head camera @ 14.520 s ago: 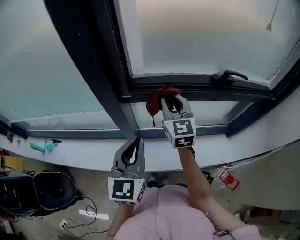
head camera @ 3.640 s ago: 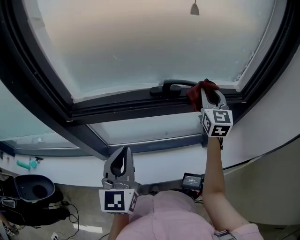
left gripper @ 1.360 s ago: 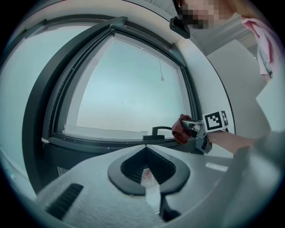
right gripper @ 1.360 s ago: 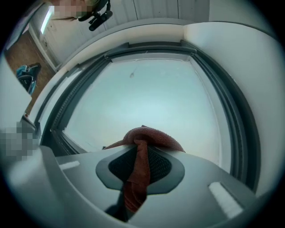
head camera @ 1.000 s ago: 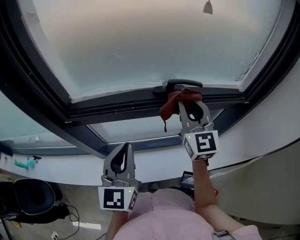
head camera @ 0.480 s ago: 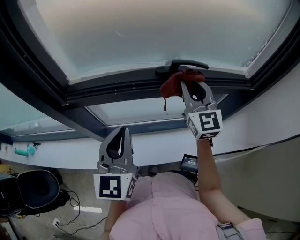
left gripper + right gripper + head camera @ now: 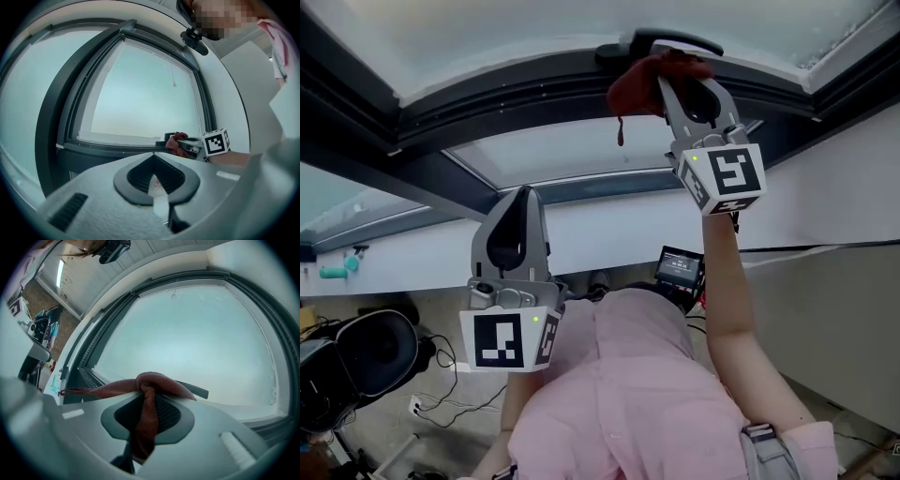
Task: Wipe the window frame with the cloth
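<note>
At the window frame (image 7: 502, 98), right gripper (image 7: 673, 67) clamps the cloth (image 7: 635, 84); left gripper (image 7: 518, 201) sits closed, empty.

No readable text, brand, number or sign appears in any view. The marker cube (image 7: 500, 341) of the left gripper (image 7: 518, 197) and the marker cube (image 7: 727, 176) of the right gripper (image 7: 679, 67) carry only black-and-white square patterns, not characters. The lit device screen (image 7: 679, 267) below the sill is too small to read.
</note>
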A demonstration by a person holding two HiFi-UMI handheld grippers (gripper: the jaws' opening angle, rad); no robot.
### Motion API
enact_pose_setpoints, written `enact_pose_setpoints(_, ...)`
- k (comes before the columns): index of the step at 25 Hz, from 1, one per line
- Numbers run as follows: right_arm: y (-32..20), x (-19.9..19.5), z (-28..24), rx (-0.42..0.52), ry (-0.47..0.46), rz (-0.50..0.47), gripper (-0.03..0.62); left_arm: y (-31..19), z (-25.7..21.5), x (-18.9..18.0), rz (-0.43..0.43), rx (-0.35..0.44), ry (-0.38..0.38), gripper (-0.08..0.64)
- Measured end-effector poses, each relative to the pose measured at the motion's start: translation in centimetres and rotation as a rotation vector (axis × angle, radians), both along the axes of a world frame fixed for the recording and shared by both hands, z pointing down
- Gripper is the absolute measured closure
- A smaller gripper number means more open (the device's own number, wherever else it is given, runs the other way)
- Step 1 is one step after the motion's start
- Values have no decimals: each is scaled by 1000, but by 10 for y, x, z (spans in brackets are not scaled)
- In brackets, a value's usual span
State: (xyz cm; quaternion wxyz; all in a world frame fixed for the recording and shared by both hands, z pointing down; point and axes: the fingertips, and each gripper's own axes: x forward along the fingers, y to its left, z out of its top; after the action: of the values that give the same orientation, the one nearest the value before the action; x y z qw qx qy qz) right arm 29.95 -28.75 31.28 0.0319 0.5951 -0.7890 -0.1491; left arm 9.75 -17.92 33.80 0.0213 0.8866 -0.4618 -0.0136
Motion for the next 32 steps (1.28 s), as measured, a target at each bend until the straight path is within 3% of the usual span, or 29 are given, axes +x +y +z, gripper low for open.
enact_pose_setpoints(11,-1,18,0,-9,25,42,523,-3,0,-3,1,-6,2,563)
enact_pose_setpoints(32,13,157,-2,-42,25,329,525,-4,-1,5,18,0,0,563)
